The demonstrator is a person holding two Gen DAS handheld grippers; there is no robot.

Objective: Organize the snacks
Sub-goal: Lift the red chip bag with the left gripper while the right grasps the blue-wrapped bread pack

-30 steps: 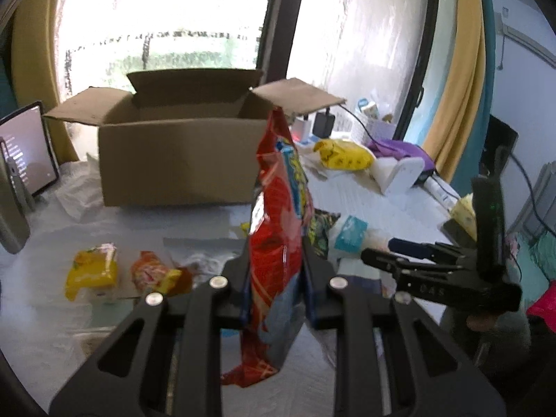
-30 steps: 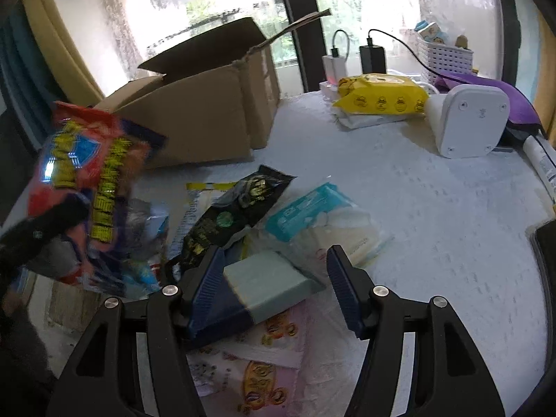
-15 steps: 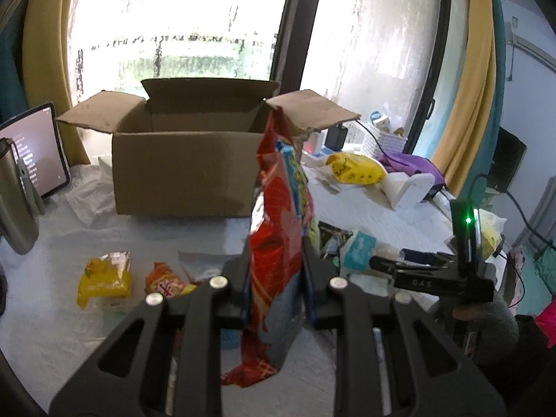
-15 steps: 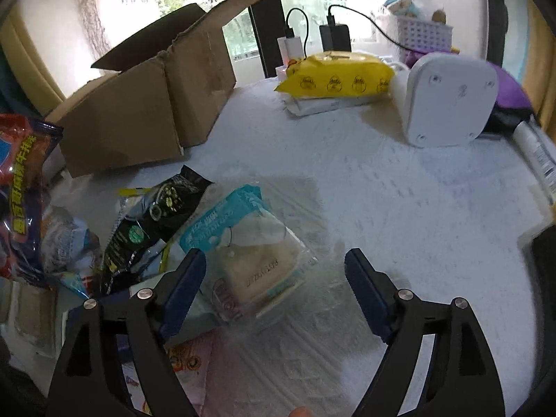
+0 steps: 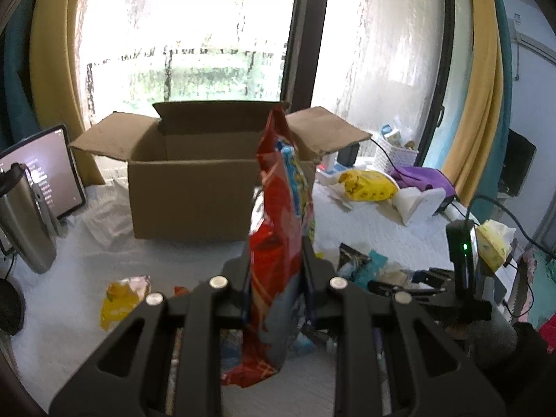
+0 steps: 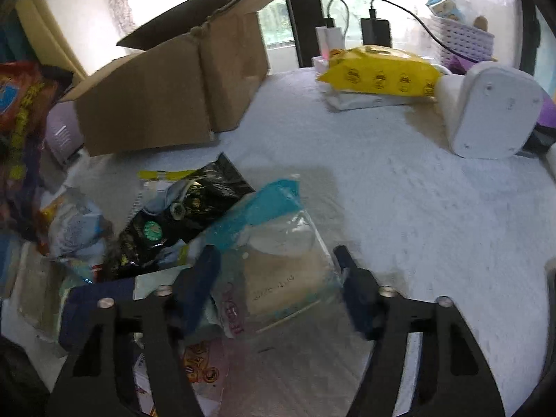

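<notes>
Left gripper is clamped on a red bag, holding it upright above the white cloth, in front of the open box. Right gripper has its fingers spread wide with nothing between them, poised over a clear packet with a teal top; whether it touches the packet is hard to tell. Beside that packet lies a black bag, with more wrappers heaped to the left. A yellow pouch lies on the cloth left of the red bag. Behind, near the window, sit a yellow pack, a white device and two chargers.
</notes>
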